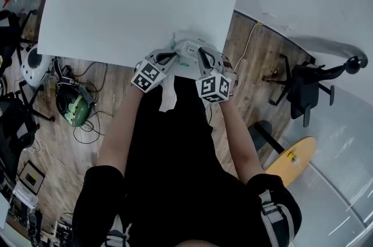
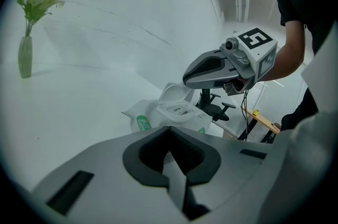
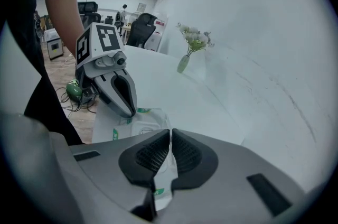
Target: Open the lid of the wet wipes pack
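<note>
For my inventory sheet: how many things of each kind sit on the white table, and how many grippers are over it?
wipes pack: 1
vase of flowers: 1
grippers: 2, the left gripper and the right gripper
total: 4

Both bare forearms reach forward from black short sleeves, the left forearm and the right forearm converging so the two grippers sit close together at the near edge of the surface. The left gripper has its jaws pressed together with nothing between them. The right gripper has its jaws pinched on thin white film of the wet wipes pack.
</note>
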The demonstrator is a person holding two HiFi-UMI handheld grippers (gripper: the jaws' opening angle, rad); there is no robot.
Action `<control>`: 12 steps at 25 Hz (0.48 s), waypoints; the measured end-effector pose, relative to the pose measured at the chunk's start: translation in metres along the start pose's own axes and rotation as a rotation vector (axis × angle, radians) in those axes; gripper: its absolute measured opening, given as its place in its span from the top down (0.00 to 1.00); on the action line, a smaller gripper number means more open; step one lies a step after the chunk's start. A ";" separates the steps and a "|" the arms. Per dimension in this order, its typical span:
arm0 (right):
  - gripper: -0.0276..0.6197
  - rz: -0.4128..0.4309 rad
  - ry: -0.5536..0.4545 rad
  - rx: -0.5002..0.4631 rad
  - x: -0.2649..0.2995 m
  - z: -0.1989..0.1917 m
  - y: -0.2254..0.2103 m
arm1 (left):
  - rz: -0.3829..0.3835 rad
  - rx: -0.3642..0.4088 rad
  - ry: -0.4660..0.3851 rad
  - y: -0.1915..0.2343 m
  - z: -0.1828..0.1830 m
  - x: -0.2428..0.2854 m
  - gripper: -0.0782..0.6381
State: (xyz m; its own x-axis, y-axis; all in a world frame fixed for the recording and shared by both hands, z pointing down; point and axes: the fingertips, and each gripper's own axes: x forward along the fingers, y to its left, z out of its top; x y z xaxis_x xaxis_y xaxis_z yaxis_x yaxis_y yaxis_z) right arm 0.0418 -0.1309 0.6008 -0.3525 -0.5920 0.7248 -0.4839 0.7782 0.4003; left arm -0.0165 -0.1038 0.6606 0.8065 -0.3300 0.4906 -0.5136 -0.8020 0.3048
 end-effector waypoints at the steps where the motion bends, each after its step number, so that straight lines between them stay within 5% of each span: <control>1: 0.91 -0.005 -0.001 0.004 0.001 0.000 -0.003 | 0.000 -0.001 -0.001 0.001 0.000 0.000 0.86; 12: 0.90 -0.032 -0.013 0.006 0.009 -0.003 -0.021 | 0.004 -0.006 0.001 0.001 0.000 0.001 0.86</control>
State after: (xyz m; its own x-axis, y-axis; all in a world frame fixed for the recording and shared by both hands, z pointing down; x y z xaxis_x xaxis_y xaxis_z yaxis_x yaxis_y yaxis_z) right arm 0.0508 -0.1525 0.6006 -0.3474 -0.6191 0.7043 -0.4998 0.7577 0.4196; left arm -0.0160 -0.1047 0.6609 0.8040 -0.3331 0.4926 -0.5190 -0.7974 0.3078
